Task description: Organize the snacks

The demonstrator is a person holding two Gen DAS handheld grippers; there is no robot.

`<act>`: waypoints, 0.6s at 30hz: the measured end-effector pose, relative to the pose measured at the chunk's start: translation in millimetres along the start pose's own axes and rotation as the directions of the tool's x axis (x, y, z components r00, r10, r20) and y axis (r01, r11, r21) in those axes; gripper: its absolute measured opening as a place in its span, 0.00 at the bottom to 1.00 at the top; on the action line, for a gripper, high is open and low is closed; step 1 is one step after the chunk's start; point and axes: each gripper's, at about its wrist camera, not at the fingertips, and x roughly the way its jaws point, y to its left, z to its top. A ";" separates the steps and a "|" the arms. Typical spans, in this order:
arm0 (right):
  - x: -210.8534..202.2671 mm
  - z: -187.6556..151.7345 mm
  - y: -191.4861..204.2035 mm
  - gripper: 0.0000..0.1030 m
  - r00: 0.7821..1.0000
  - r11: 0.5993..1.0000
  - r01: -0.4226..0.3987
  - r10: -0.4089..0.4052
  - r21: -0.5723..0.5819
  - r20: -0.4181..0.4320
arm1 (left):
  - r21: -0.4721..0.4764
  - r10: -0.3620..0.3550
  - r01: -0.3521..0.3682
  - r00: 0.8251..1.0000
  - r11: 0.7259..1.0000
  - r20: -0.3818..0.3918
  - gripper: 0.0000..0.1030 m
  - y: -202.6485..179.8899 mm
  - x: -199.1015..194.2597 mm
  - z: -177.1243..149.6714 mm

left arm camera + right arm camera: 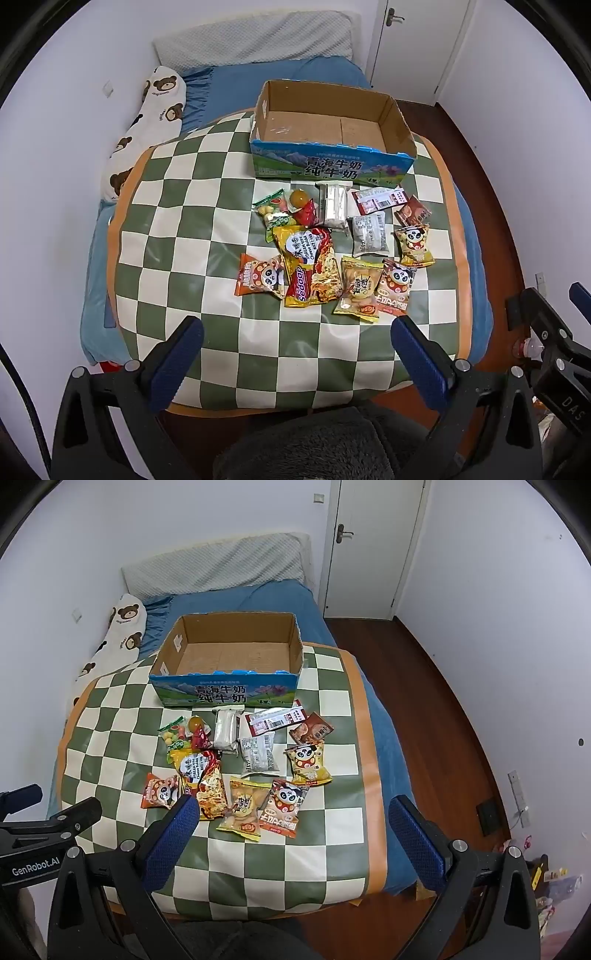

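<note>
Both tools up and hovering, nothing gripped. Left tool (pixel 295 354): blue-padded fingers (pixel 177 363) spread wide apart, jaws fully parted, pointing fwd and tilted down, black frame and pivot bolts showing at the base. Right tool (pixel 293 836): same story, blue pads (pixel 170 842) set wide, jaws gaping, angled fwd and down, empty between the tips. The two sit side by side, w/ the right tool's black body (pixel 554 350) peeking in at the left cam's right edge, and the left tool's body (pixel 44 830) visible at the right cam's left edge. Neither touches anything.
</note>
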 end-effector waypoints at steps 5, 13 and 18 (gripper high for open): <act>0.8 0.1 0.1 1.00 1.000 1.000 -0.001 0.001 0.000 -0.006 | 0.001 0.002 -0.002 1.000 1.000 -0.004 1.00 -3.4 -1.1 -0.7; 1.1 -1.2 -2.7 1.00 1.000 1.000 -0.002 0.002 0.003 -0.013 | -0.008 -0.009 0.009 1.000 1.000 0.000 1.00 -3.8 -0.5 -2.2; 1.6 -0.9 -2.0 1.00 1.000 1.000 -0.004 0.004 0.005 -0.011 | 0.001 -0.009 0.009 1.000 1.000 0.002 1.00 -8.5 -0.2 1.2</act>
